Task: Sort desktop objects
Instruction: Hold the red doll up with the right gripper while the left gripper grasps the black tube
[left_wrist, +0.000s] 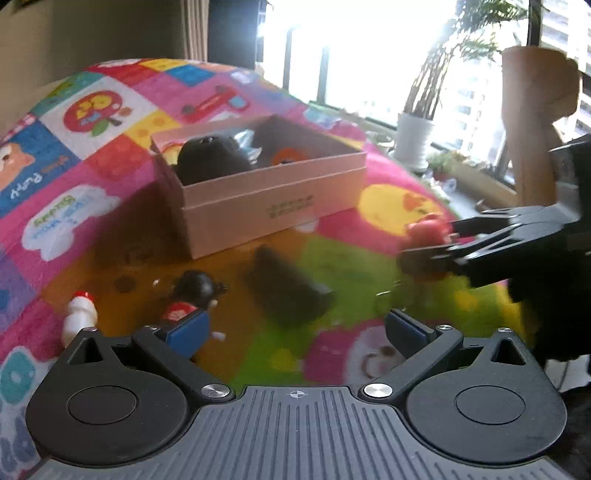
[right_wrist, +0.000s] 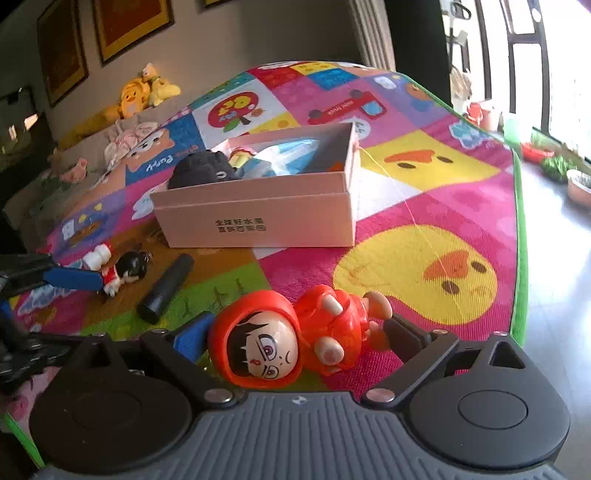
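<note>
My right gripper (right_wrist: 295, 339) is shut on a red hooded doll (right_wrist: 291, 332), held above the colourful play mat; from the left wrist view the doll (left_wrist: 426, 236) shows between the right gripper's black fingers (left_wrist: 428, 258). My left gripper (left_wrist: 295, 328) is open, low over the mat, with a black-haired doll in red (left_wrist: 194, 295) just beyond its left blue pad. A black cylinder (left_wrist: 286, 291) lies ahead of it. A pink cardboard box (left_wrist: 266, 195) holds a black rounded object (left_wrist: 210, 158) and other items.
A small white bottle with a red cap (left_wrist: 79, 314) lies left of the black-haired doll. The mat's green edge (right_wrist: 519, 236) borders bare floor on the right. Plush toys (right_wrist: 144, 96) sit on a sofa. Potted plants (left_wrist: 415, 136) line the window sill.
</note>
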